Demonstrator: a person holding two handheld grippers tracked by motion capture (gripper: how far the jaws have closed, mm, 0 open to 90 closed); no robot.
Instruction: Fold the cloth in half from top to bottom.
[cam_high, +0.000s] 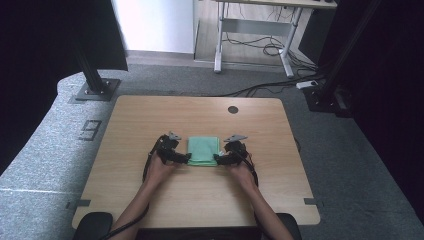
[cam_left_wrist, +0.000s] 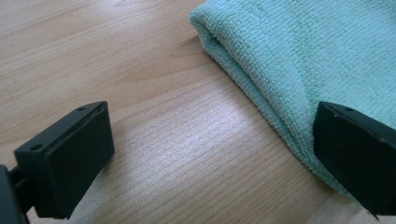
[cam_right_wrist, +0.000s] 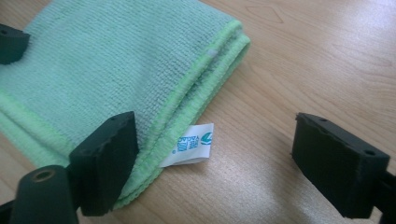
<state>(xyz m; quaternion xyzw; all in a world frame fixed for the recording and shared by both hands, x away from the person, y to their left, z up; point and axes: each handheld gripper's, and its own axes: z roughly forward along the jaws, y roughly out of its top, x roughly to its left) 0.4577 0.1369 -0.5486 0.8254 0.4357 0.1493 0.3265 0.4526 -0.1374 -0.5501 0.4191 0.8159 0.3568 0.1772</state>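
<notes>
Our two forearms reach in from the near edge of the desk (cam_high: 150, 107), the left claw (cam_high: 183, 157) and the right claw (cam_high: 220, 159) meeting a folded green cloth (cam_high: 203, 150) at its two near corners. Both claws stand wide, one jaw over the cloth, gripping nothing. The cloth lies flat at mid-desk, edges stitched, with a white label (cam_right_wrist: 192, 144) poking from its side.
</notes>
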